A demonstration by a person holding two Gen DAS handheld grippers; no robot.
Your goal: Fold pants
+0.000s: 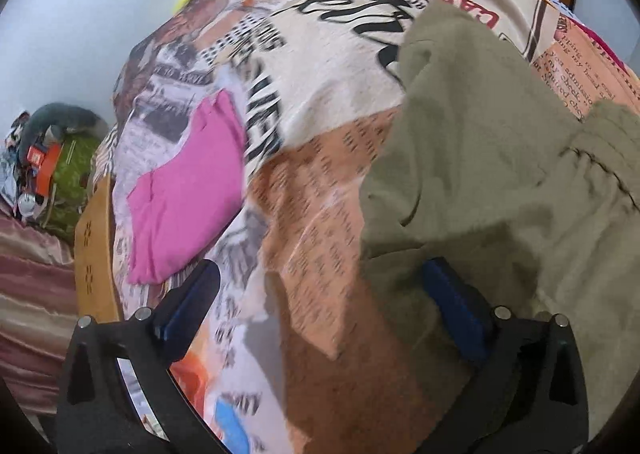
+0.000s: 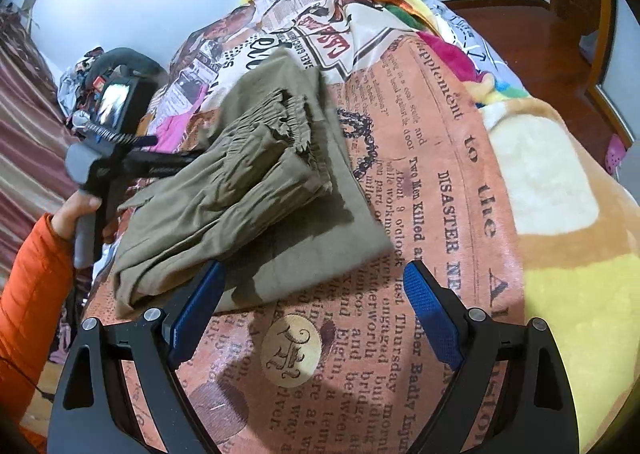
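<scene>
The olive-green pants (image 2: pixel 256 190) lie folded in a thick bundle on the newspaper-print bedspread (image 2: pixel 432 190), elastic waistband on top. In the left wrist view they (image 1: pixel 500 158) fill the right side. My left gripper (image 1: pixel 320 286) is open, its right finger (image 1: pixel 456 306) over the pants' near edge, its left finger over the bedspread. The left gripper also shows in the right wrist view (image 2: pixel 172 158) at the pants' left side, held by a hand in an orange sleeve. My right gripper (image 2: pixel 312 298) is open and empty, just in front of the pants' near edge.
A pink folded garment (image 1: pixel 188 190) lies on the bed left of the pants. A colourful plush blanket (image 2: pixel 540 182) covers the bed's right side. Cluttered items (image 1: pixel 48 158) sit beyond the bed's left edge. A wooden floor (image 2: pixel 532 30) lies at right.
</scene>
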